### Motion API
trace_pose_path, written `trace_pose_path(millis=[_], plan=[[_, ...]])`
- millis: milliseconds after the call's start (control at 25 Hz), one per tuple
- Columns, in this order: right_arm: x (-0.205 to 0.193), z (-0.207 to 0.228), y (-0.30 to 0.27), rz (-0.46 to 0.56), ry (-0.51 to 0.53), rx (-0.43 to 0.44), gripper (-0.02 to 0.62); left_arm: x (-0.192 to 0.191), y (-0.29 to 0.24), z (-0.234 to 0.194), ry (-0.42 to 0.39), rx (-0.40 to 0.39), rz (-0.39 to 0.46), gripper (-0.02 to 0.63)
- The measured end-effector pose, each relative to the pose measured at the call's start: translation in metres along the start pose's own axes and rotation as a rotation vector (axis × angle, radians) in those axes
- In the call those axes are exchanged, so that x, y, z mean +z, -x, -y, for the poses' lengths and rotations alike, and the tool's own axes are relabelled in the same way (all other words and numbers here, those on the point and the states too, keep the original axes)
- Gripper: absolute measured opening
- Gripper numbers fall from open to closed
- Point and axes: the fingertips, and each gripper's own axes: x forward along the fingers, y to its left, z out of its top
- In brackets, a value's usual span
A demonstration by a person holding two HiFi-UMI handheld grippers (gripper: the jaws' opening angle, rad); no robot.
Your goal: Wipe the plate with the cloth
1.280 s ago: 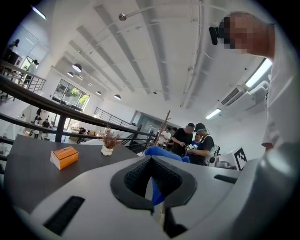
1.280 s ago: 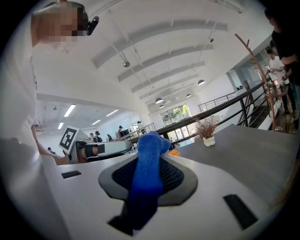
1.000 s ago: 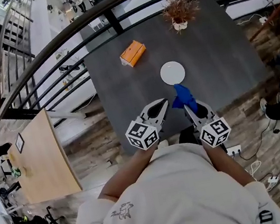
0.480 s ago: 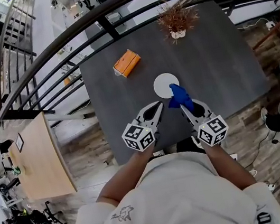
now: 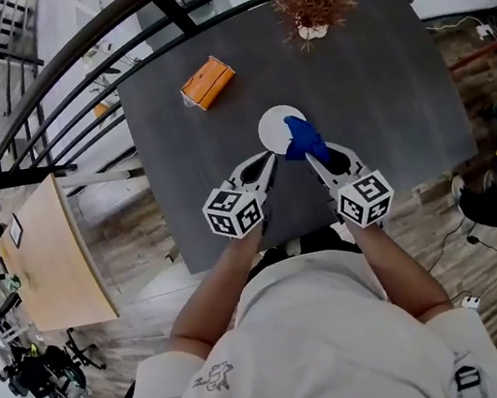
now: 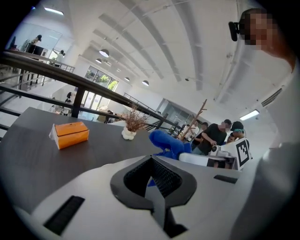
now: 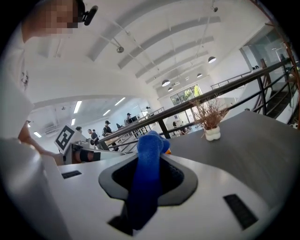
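A small white plate lies in the middle of the dark grey table. My right gripper is shut on a blue cloth, whose free end reaches over the plate's near right part; whether it touches the plate I cannot tell. In the right gripper view the cloth runs between the pads of the right gripper and sticks out past the tips. My left gripper is shut and holds nothing, its tips at the plate's near edge. In the left gripper view, the left gripper has the cloth just ahead on the right.
An orange box lies at the table's far left, also seen as the orange box. A dried plant in a white pot stands at the far edge. Black railings curve behind the table. A wooden table stands to the left.
Both grippers have moved forward over the table to the plate. The blue cloth, earlier at the plate's near edge, now overlaps its right part.
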Motion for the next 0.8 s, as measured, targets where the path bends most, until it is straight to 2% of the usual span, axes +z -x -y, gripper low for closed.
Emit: trace_pose_path(millis=[200, 320, 480, 640, 800], plan=[[-0.035, 0.042, -0.034, -0.099, -0.03, 0.002, 0.092, -0.034, -0.026, -0.046, 0.044, 0.079, -0.085, 0.008], [-0.052, 0.061, -0.054, -0.149, -0.016, 0.009, 0.092, -0.046, -0.04, -0.07, 0.08, 0.107, -0.102, 0.008], [-0.073, 0.084, -0.075, -0.228, 0.024, 0.023, 0.092, -0.059, -0.058, -0.102, 0.096, 0.193, -0.121, 0.012], [-0.097, 0.107, -0.093, -0.259, 0.005, 0.019, 0.092, -0.075, -0.072, -0.124, 0.138, 0.231, -0.133, 0.057], [-0.119, 0.123, -0.105, -0.304, -0.014, 0.005, 0.092, -0.091, -0.081, -0.138, 0.155, 0.27, -0.186, 0.084]])
